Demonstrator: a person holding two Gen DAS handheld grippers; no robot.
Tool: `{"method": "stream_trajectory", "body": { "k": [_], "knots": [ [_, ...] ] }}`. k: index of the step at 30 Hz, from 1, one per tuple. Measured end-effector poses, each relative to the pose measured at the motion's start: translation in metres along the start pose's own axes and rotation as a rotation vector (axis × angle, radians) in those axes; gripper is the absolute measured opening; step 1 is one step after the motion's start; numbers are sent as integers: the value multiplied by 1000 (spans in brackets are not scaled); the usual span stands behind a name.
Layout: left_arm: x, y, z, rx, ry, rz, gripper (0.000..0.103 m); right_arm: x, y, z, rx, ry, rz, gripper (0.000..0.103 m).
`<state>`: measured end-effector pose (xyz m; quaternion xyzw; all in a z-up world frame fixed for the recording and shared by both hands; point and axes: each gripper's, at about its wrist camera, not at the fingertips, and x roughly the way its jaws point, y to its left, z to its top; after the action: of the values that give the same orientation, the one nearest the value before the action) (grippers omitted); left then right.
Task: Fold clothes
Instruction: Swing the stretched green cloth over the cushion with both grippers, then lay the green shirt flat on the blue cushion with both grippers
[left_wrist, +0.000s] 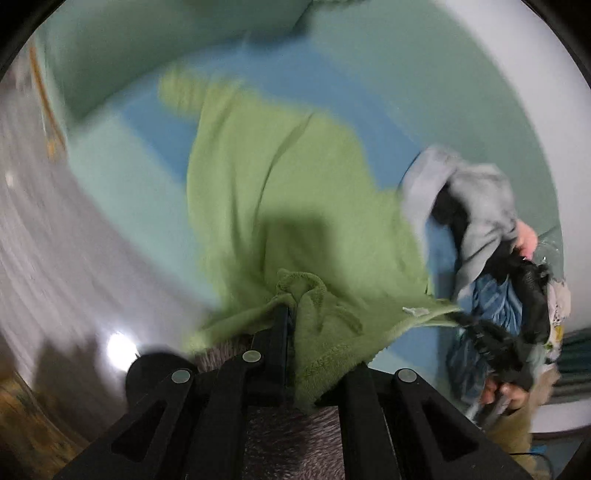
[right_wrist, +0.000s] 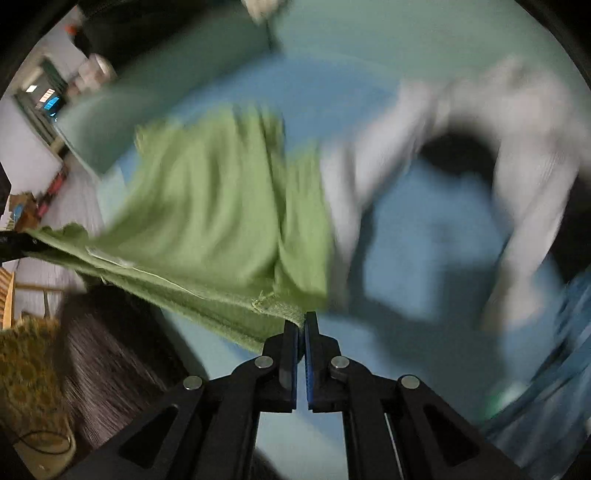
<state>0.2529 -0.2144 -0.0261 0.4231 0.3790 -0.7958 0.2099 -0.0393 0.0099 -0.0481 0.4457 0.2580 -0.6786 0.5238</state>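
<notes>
Left wrist view: my left claw (left_wrist: 291, 325) is clamped on a bunched corner of the green towel (left_wrist: 280, 206), which spreads away from its tips over the blue sheet (left_wrist: 373, 122). A grey garment (left_wrist: 476, 206) lies to the right. My right claw (left_wrist: 476, 325) pinches the far corner.

Right wrist view: right claw (right_wrist: 301, 325) closed on the towel's hem (right_wrist: 221, 206); cloth stretches left toward the left claw (right_wrist: 14, 243). Grey garment (right_wrist: 517, 122) blurred, beyond.

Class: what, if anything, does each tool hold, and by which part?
Both hold the green towel: the left tool and the right tool each pinch a corner of one edge.
</notes>
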Motion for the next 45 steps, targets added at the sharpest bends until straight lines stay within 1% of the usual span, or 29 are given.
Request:
{"method": "stream_trajectory", "body": {
  "k": [2,5,7,9,10,11,13,15,17,18,21,22,24,26,27,29,30,33,34,35,36,37,38,39,40,41,42,44,45],
  "knots": [
    [-51,-27,11,62,-120,-15,6,-52,4,30,-41,-160,-34,3],
    [-139,-67,21,142,-325,-19,6,-144,12,65,-79,-407,-77,3],
    [-197,-93,28,186,-459,-22,6,-213,23,73,-92,-570,-91,3],
    [-251,-119,18,225,-575,-27,6,-272,42,78,-125,-728,-123,3],
    [-278,-132,12,246,-632,-29,6,-302,52,71,-138,-802,-133,3],
    [-297,-143,7,260,-674,-30,6,-332,62,63,-152,-876,-144,3],
    [-340,-155,-1,268,-765,-68,6,-391,82,48,-178,-1021,-165,3],
    [-371,-165,-4,266,-832,-103,6,-424,95,36,-191,-1103,-177,3],
    [-385,-163,-3,268,-853,-94,6,-446,99,32,-192,-1151,-179,3],
    [-382,-164,6,263,-844,-84,6,-456,102,31,-192,-1172,-181,3],
    [-349,-155,33,237,-775,-49,6,-437,114,51,-202,-1123,-195,3],
    [-332,-150,43,225,-744,-34,6,-422,118,62,-211,-1084,-204,3],
    [-287,-135,79,185,-668,-9,6,-373,122,96,-216,-984,-233,3],
    [-244,-122,109,145,-628,44,6,-321,118,132,-215,-896,-258,3],
    [-217,-111,129,121,-614,85,6,-295,114,151,-214,-854,-269,3],
    [-176,-98,163,99,-615,155,6,-248,109,188,-203,-784,-316,3],
    [-152,-91,182,89,-620,192,6,-218,109,215,-205,-747,-348,3],
    [-77,-59,217,7,-509,211,6,-138,102,269,-196,-653,-432,3],
    [-51,-48,228,-22,-468,216,11,-104,99,290,-181,-612,-433,3],
    [-26,-37,239,-50,-427,219,16,-81,92,297,-160,-581,-421,3],
    [0,-26,250,-78,-387,223,42,-57,84,305,-137,-547,-407,9],
    [25,-15,261,-107,-346,227,72,-28,76,317,-92,-486,-378,40],
    [50,-4,272,-135,-305,231,78,1,68,328,-48,-424,-350,55],
    [76,7,283,-163,-264,234,78,26,65,338,-20,-355,-346,67],
    [101,18,294,-191,-223,238,78,51,55,338,22,-273,-335,66],
    [115,25,292,-196,-198,207,78,71,50,335,44,-220,-284,66],
    [124,33,280,-179,-171,171,78,91,45,330,64,-169,-232,66],
    [139,47,247,-117,-123,113,78,105,31,294,68,-124,-105,64],
    [140,50,227,-69,-98,117,78,106,23,266,73,-107,-54,63]
  ]
}}
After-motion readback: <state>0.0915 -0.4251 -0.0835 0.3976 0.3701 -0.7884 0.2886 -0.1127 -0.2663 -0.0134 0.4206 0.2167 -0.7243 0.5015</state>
